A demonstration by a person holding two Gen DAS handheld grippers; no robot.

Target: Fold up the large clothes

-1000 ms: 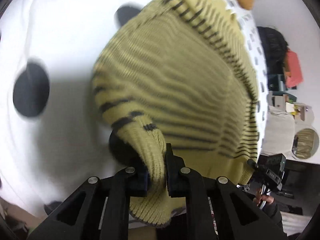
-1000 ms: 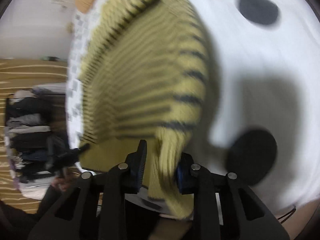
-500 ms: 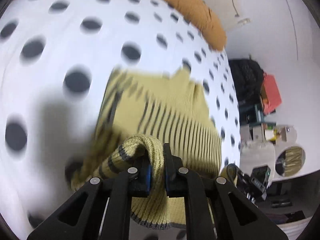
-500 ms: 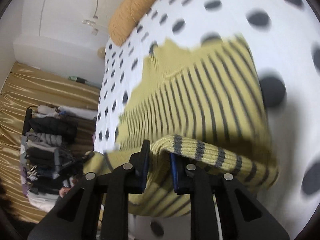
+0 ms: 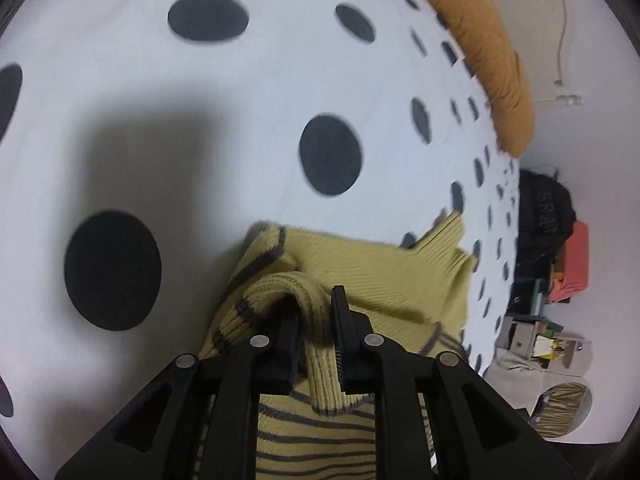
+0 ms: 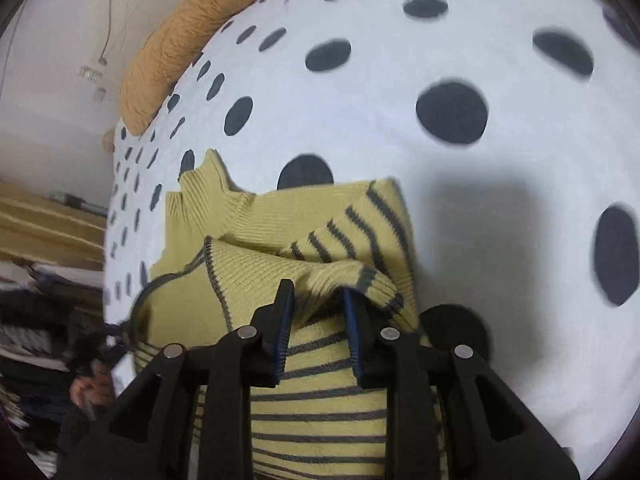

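Where sweater (image 6: 320, 392) lies | spotted sheet (image 5: 200, 120) | orange pillow (image 5: 488, 48) beyond

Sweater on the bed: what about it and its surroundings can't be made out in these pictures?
- Sweater, near part: both views, cut off by the bottom edge.
- Things on the shelf: left wrist view, too small.
- Dark clothes beside the bed: right wrist view, blurred.

black left tool (image 5: 314, 312), silver screws, right tool (image 6: 318, 304) with blue-edged pads
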